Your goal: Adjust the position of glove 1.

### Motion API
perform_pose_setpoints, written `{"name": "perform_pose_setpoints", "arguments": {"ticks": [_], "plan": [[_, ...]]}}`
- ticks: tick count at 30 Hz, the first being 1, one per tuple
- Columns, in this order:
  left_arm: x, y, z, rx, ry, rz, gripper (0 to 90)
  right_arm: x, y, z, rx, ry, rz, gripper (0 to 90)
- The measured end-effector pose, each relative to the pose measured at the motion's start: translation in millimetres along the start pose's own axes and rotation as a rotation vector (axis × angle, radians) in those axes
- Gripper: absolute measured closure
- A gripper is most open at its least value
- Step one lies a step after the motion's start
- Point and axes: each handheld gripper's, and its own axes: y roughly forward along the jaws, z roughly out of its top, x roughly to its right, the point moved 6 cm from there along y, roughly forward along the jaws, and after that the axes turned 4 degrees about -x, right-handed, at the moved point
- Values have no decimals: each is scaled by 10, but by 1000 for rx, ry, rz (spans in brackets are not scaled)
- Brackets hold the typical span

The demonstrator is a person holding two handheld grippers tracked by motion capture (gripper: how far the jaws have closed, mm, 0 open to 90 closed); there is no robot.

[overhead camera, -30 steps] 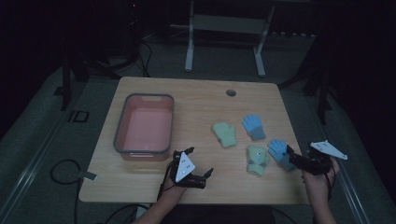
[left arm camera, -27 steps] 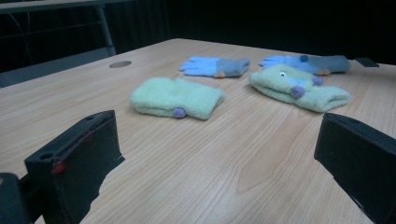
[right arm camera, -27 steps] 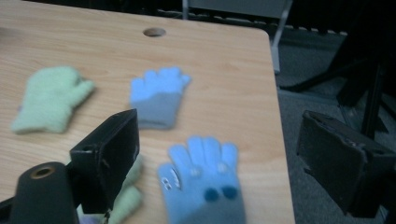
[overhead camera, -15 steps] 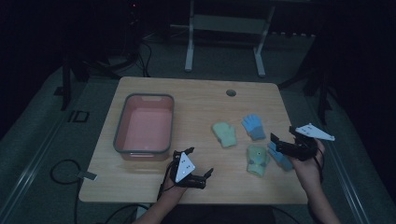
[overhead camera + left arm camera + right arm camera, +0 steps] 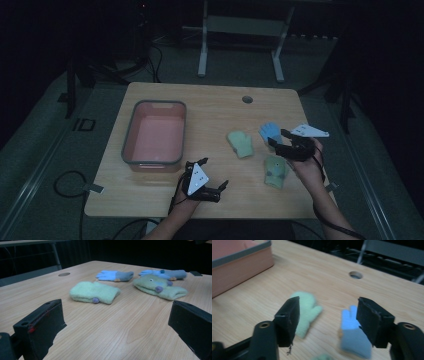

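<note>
Right tongs point(image 5: 281, 141): empty, jaws just narrowing, poised over blue glove point(image 5: 270, 132) to grab it. Left tongs point(image 5: 206, 176): agape, idle on worktop point(image 5: 210, 107).

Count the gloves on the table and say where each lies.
4. Two green gloves: one mid-table, one nearer the person. Two blue gloves: one beside the right gripper, and one farther right, which that gripper hides in the high view.

right gripper point(image 5: 278, 141) moved from table edge toward blue glove point(image 5: 270, 131), jaws closing, empty
</note>
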Motion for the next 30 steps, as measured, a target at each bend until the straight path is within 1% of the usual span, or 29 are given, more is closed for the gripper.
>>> {"name": "perform_pose_setpoints", "arguments": {"ticks": [2,5,6,7,8,9,10,15,17,22,23,24,25,29,30], "plan": [[0,0,0,0,1,1,2,-29,83,7,-11,-2,12,407],[1,-1,0,2,0,-1,2,-74,202,17,-24,-12,25,413],[1,-1,0,2,0,-1,2,-74,202,17,-24,-12,25,413],[1,0,0,1,0,-2,2,-106,275,25,-32,-14,41,414],[1,-1,0,1,0,-2,2,-121,310,30,-33,-18,49,417],[1,-1,0,1,0,-2,2,-121,310,30,-33,-18,49,417],[-1,-1,0,0,-1,-2,2,-146,383,39,-43,-21,60,417],[1,0,0,1,0,-4,3,-202,554,57,-64,-17,100,432],[0,-1,0,0,0,-3,2,-225,622,55,-75,-22,111,434],[0,0,0,0,0,-4,3,-272,791,23,-125,-37,144,444],[0,0,0,0,0,-4,2,-272,791,23,-125,-37,144,444],[1,-1,0,2,-1,-5,2,-282,859,6,-145,-47,154,440],[1,-1,0,2,-1,-5,2,-289,890,0,-154,-45,161,436],[1,0,0,2,-2,-7,2,-301,1029,-26,-189,-57,172,438],[1,0,0,2,-2,-7,2,-301,1029,-26,-189,-57,172,438]]}}
